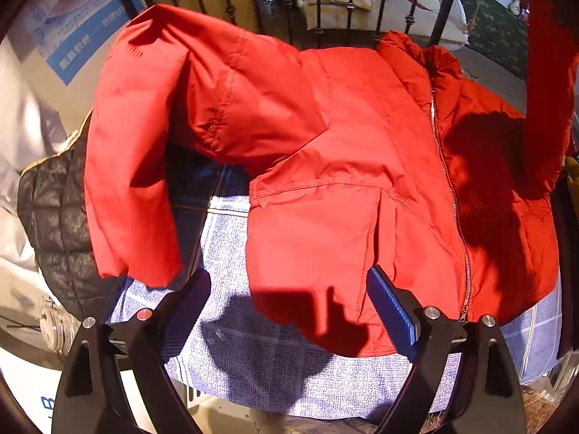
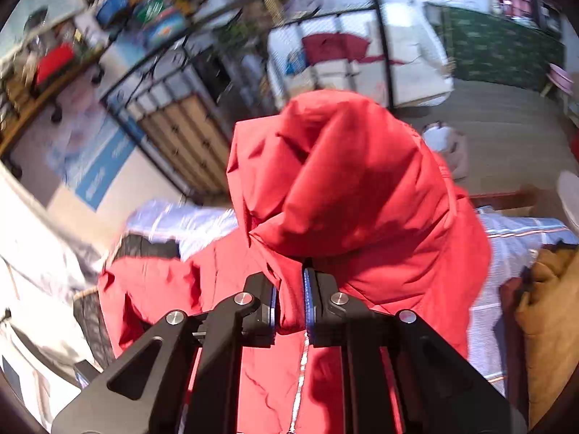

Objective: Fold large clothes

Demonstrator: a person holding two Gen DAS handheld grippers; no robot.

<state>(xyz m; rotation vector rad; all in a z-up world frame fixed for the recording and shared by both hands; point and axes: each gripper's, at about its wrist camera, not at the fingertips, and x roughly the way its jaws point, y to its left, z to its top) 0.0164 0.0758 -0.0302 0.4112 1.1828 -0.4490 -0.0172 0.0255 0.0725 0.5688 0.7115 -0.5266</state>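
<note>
Red jacket (image 1: pixel 325 166) is spread zipper-up on the blue checked cloth (image 1: pixel 253 354); your right gripper (image 2: pixel 291 303) only pinches a thin fold by the zipper, so it could slip out mid-lift; left gripper (image 1: pixel 289 307) hangs spread wide over the near hem, holding nothing.

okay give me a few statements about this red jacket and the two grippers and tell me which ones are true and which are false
1. The right gripper is clamped on a fold of the red jacket. True.
2. The left gripper is pinching the jacket's hem. False: its jaws stand wide open above the hem, holding nothing.
3. The jacket's zipper is done up. True.
4. The jacket lies on a bare wooden floor. False: it lies on a blue-and-white checked cloth.
5. A black quilted garment lies beside the jacket's sleeve. True.
</note>
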